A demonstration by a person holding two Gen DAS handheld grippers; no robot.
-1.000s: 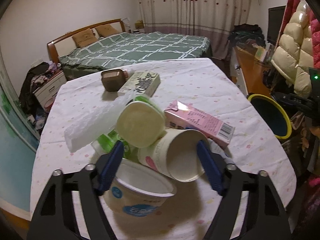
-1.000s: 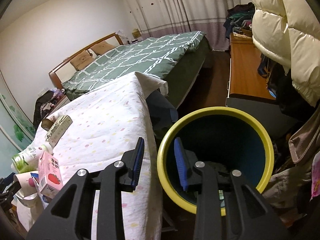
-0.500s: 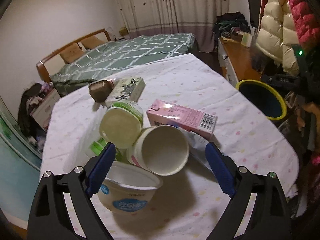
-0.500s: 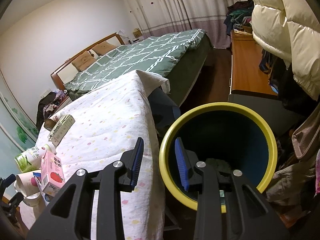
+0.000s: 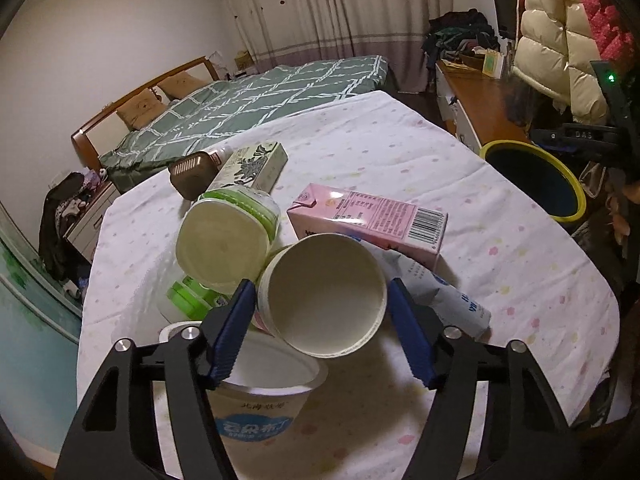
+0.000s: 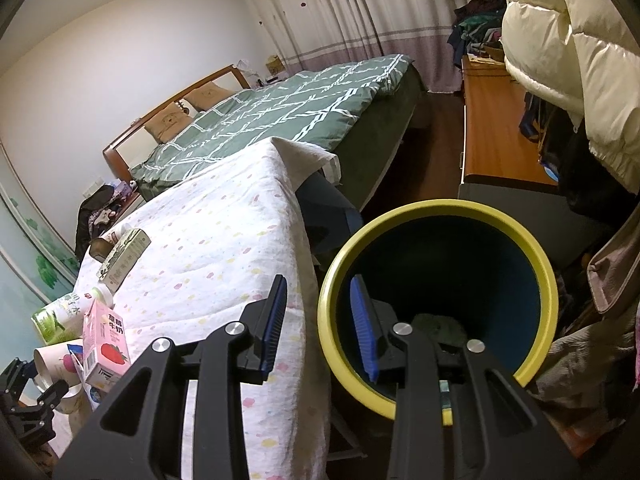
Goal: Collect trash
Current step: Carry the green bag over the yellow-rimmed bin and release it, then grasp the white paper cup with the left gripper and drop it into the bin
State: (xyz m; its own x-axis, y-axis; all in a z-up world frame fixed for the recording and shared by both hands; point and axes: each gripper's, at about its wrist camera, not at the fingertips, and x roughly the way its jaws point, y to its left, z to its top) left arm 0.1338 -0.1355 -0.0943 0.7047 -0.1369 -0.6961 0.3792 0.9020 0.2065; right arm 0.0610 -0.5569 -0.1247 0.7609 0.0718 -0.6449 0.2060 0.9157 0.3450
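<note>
Left wrist view: the left gripper (image 5: pixel 320 320) sat low over the table (image 5: pixel 500 240), pointed at the trash pile, jaws spread wide on either side of a paper cup (image 5: pixel 324 294) lying on its side with the mouth facing the camera. Couldn't tell if the pads actually touched it. A yogurt tub (image 5: pixel 260 396) stood right under the left finger, a green-labelled bottle (image 5: pixel 224 236) lay behind the cup, and a pink milk carton (image 5: pixel 368 220) lay just beside it. The yellow-rimmed bin (image 5: pixel 532 176) was off past the table's right edge.

Right wrist view: the right gripper (image 6: pixel 320 320) was angled down at the bin (image 6: pixel 436 292), jaws partly open and straddling the near rim, one finger inside, one outside. Nothing looked pinched. The pink milk carton (image 6: pixel 106 344) and cup (image 6: pixel 56 360) were far left on the table (image 6: pixel 224 248).
</note>
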